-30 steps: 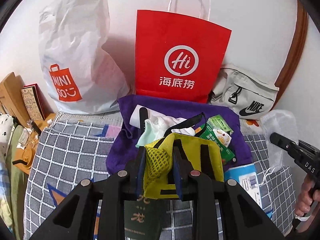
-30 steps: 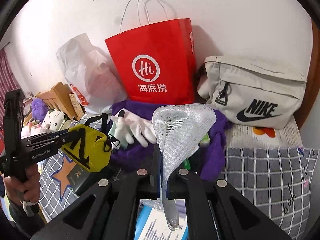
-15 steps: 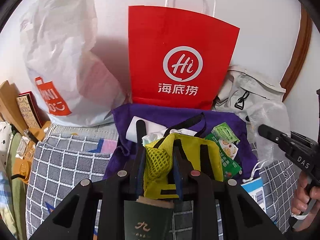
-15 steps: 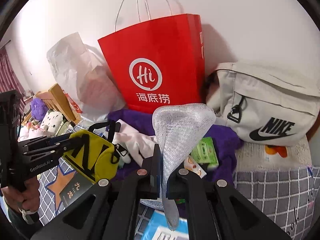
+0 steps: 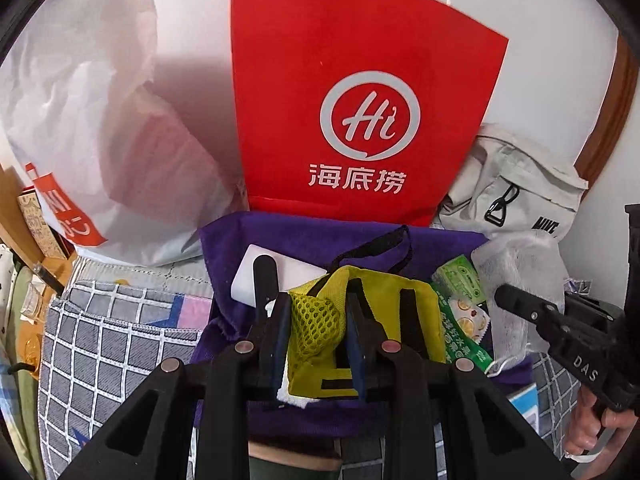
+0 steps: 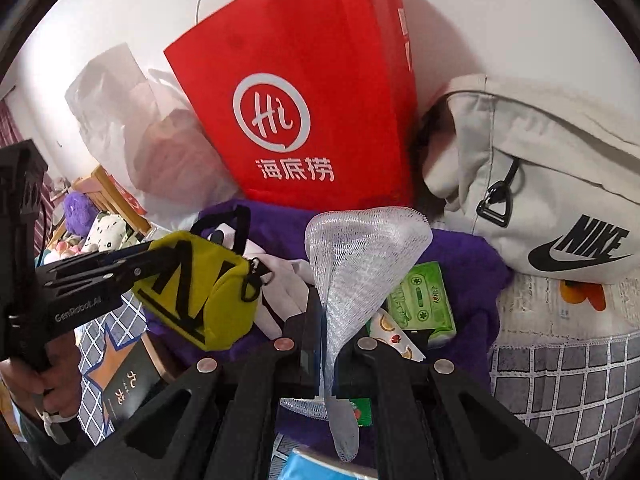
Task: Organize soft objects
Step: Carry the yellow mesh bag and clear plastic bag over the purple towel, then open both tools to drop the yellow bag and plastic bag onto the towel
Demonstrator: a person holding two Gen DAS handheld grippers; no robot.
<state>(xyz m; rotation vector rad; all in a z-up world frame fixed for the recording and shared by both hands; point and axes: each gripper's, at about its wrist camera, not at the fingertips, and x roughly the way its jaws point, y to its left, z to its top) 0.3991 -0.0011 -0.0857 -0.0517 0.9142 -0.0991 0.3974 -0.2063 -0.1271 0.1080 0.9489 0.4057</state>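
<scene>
Left wrist view showed the left gripper clamped on a yellow pouch, its blue pads pressing the mesh side of the pouch from both sides, so the jaws stood narrow around the fabric. The pouch hung between the fingers and just above a purple cloth spread on the checked bedcover. A white block lay on the purple cloth just left of the pouch, and green snack packets lay just right of it. At the far side a red paper bag stood upright against the wall, with a white plastic bag to its left and a grey Nike bag to its right.

In the right wrist view the right gripper was closed tight on a white mesh bag, which fanned out beyond the fingertips over the purple cloth and trailed back near the camera. The green packets lay just right of the mesh. The yellow pouch appeared to the left, held at the tip of the other gripper, with a hand on its handle at the near left.
</scene>
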